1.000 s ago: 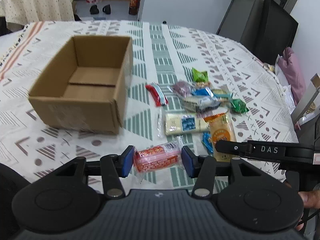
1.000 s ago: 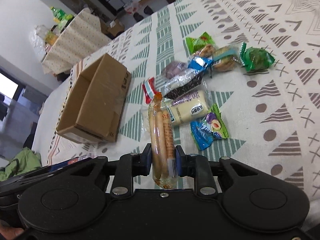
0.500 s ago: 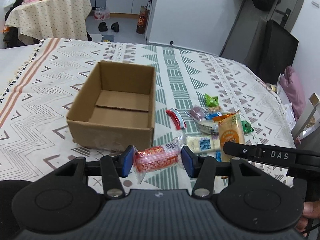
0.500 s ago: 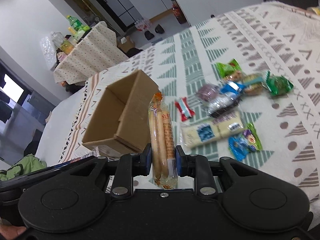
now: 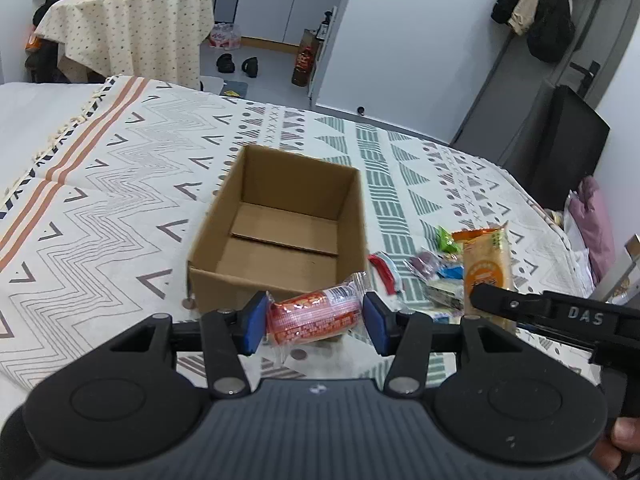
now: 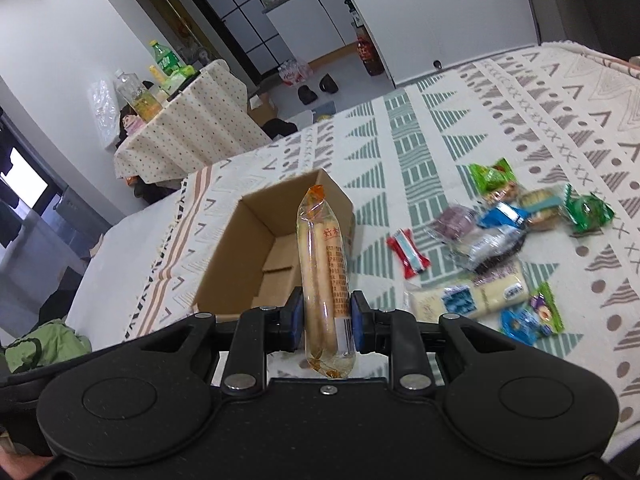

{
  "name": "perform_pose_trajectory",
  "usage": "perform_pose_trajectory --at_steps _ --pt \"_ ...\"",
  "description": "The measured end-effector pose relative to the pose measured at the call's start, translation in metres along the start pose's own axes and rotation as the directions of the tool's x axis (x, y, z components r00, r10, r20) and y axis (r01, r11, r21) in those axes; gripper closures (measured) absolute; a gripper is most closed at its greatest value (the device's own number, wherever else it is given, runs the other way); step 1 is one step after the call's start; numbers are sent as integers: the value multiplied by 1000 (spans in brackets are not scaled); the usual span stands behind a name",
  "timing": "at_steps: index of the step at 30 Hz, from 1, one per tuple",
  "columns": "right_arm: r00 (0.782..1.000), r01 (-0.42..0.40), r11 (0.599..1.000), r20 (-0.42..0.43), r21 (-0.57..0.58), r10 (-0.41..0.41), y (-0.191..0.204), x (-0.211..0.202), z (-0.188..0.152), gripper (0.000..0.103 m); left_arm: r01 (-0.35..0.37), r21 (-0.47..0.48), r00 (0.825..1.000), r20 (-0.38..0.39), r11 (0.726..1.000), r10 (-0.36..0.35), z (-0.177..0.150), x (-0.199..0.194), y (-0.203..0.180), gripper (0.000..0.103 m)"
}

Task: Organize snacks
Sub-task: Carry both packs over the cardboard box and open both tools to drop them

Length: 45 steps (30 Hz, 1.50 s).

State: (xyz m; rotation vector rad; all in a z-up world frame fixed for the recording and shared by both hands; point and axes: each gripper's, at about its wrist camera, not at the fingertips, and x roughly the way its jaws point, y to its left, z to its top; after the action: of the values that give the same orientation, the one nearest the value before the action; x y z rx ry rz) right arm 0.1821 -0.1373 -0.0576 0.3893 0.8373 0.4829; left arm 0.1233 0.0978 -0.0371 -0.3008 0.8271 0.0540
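Note:
My left gripper (image 5: 315, 322) is shut on a red-and-white wrapped snack roll (image 5: 312, 316), held crosswise just in front of the near wall of an open cardboard box (image 5: 280, 236). My right gripper (image 6: 325, 320) is shut on a long clear packet of breadsticks (image 6: 322, 276) standing upright, with the cardboard box (image 6: 256, 256) beyond it. The same breadstick packet (image 5: 486, 268) and the right gripper's arm show at the right of the left wrist view. The box is empty.
A heap of loose snacks (image 6: 500, 240) lies right of the box on the patterned cloth (image 5: 100, 200): a red candy (image 6: 408, 252), green packets (image 6: 588, 212), a white bar (image 6: 480, 296). A small covered table (image 5: 128, 32) with bottles stands beyond the cloth's far edge.
Both grippers have risen and drawn back while holding their snacks, so the box now sits centred ahead of each and more of the room shows.

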Motion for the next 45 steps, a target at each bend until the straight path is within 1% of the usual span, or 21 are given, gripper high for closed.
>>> perform_pose_trajectory --at_steps 3,11,16,19,26,30,31,34,36,38,39,41,42,43,44,45 --pt "1000 -26 1000 2 14 26 8 6 2 79 0 -20 1000 -2 1000 0 5 4 11 53" --pt "999 -44 999 6 6 44 34 32 10 79 15 -38 1000 -3 999 -15 20 19 34 53" --pt "999 -47 999 1 3 47 46 51 12 79 15 -60 1000 -20 998 -16 28 33 49 53" --pt "999 -37 999 -5 18 37 45 61 13 79 26 -84 999 -32 996 -28 32 42 56 53" --pt "1000 -26 998 -8 56 26 44 81 13 79 45 -103 997 -59 994 -51 35 63 63 53" --pt "1000 -20 998 -21 67 21 46 91 11 79 47 -101 997 -49 994 -52 37 70 65 52" --pt "999 -21 997 -23 68 22 46 93 12 79 46 -104 997 -49 993 -52 38 71 66 50" --pt "999 -19 998 -29 62 20 48 97 11 79 39 -114 997 -59 993 -46 41 74 68 48" --pt "999 -17 998 -35 60 19 48 99 11 76 31 -117 997 -66 993 -39 43 73 69 43" --pt "999 -2 998 -32 62 4 48 98 11 72 25 -121 997 -68 992 -33 43 71 70 34" --pt "1000 1 998 -30 64 1 48 97 11 70 19 -118 997 -67 993 -27 43 69 70 32" --pt "1000 4 997 -22 74 -3 45 93 11 55 5 -110 998 -64 994 -12 43 67 69 25" --pt "1000 9 997 -14 75 -8 44 90 11 52 2 -109 998 -67 994 -10 43 66 68 22" --pt "1000 16 997 -4 73 -15 42 86 11 46 1 -113 997 -76 994 -9 43 65 68 18" --pt "1000 22 997 3 70 -22 42 83 11 39 -5 -124 996 -89 992 -6 42 65 68 17" --pt "999 30 997 11 65 -31 41 79 11 35 -14 -140 995 -101 990 0 42 64 69 17"
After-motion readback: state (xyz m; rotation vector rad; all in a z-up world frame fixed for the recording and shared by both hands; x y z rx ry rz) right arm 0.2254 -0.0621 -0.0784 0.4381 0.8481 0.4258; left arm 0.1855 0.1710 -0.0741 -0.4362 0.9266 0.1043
